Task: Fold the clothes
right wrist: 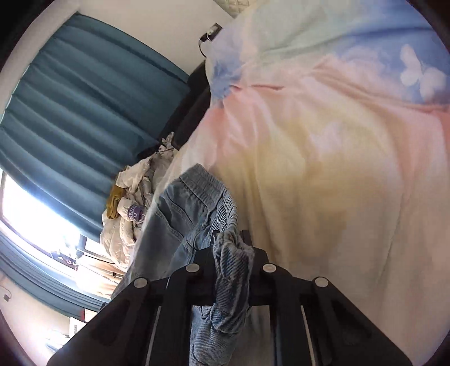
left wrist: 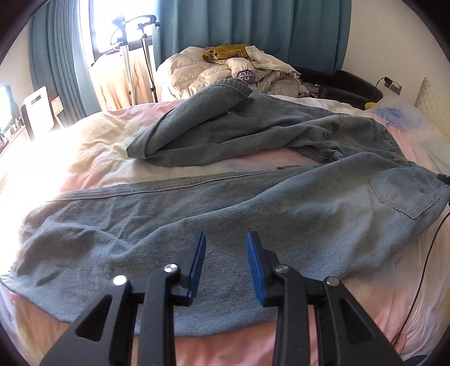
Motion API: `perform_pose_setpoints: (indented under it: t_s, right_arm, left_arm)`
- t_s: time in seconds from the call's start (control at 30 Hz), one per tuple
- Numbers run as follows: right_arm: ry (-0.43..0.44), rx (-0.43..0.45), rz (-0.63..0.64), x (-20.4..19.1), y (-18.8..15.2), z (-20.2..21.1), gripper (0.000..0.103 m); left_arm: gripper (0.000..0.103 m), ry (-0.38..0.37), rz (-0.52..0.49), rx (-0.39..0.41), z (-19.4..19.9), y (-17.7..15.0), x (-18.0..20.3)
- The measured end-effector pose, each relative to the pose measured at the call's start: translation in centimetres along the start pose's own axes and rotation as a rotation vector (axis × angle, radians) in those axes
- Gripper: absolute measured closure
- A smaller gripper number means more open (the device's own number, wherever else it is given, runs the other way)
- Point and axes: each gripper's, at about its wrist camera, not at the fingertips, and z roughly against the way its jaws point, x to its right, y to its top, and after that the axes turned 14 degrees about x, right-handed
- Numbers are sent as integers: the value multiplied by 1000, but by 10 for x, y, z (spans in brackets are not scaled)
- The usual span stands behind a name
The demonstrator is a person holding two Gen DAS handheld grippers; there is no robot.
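Note:
A pair of light blue jeans [left wrist: 253, 214] lies spread across the bed [left wrist: 84, 135], one leg running left to right in front of me and the other folded back behind it. My left gripper [left wrist: 225, 239] hovers just over the near leg, its blue pads [left wrist: 198, 261] apart with nothing between them. In the right wrist view my right gripper [right wrist: 230, 235] is shut on a bunched piece of the jeans [right wrist: 191, 208] at the elastic waistband. The denim wads up between its black fingers and hides the pads.
A heap of pale clothes [left wrist: 225, 70] sits at the far side of the bed before teal curtains [left wrist: 253, 22]. A garment steamer stand [left wrist: 126, 56] is at the back left. A thin cable [left wrist: 430, 253] trails at the right edge. The pastel duvet [right wrist: 323, 140] fills the right view.

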Motion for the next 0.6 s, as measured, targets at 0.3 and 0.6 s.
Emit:
perform_pose_setpoints:
  t_s: [0.3,0.6]
  right_arm:
    - [-22,182,30,7,83,47,93]
    - [-262,90,107,123,56,18,92]
  left_arm:
    - [72,-20,-32,-10,7,1,14]
    - [72,-10,-47,-48,-1,-6,12]
